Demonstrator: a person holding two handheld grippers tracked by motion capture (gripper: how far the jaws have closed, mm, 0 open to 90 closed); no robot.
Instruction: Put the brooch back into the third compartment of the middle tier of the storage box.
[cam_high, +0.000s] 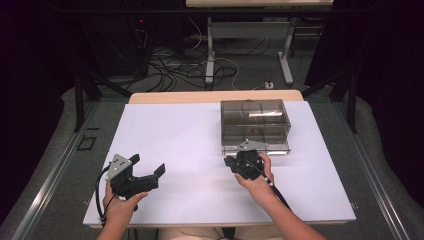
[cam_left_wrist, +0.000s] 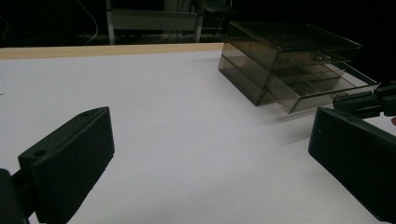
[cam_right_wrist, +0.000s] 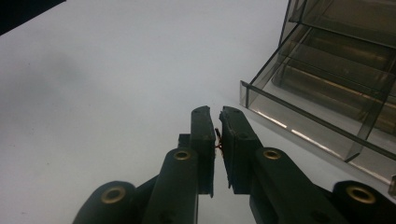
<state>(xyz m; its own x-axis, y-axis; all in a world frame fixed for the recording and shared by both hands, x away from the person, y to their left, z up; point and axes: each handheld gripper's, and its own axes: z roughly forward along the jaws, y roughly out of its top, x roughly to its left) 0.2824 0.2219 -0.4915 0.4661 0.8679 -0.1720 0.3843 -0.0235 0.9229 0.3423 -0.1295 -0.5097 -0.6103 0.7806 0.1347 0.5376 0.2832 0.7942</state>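
Smoky clear drawer box (cam_high: 255, 125) sits upper right of centre on the white table (cam_high: 175, 150), bottom drawer (cam_right_wrist: 327, 126) pulled partly out toward the person. Right gripper (cam_high: 243, 161) is just below that drawer front, far nearer than the left; drawer's long edge runs across the frame. Its jaws are together, pinching something tiny and reddish, too small to identify. Left gripper (cam_high: 150, 172), lower left, jaws wide apart, holding nothing.

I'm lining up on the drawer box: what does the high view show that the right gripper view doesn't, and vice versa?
High view: the left gripper, jaws wide open, off to the left. Right gripper view: the right gripper with jaws shut, just beside the front wall of the pulled-out bottom drawer. Shared: the smoky transparent plastic drawer box and the white tabletop.
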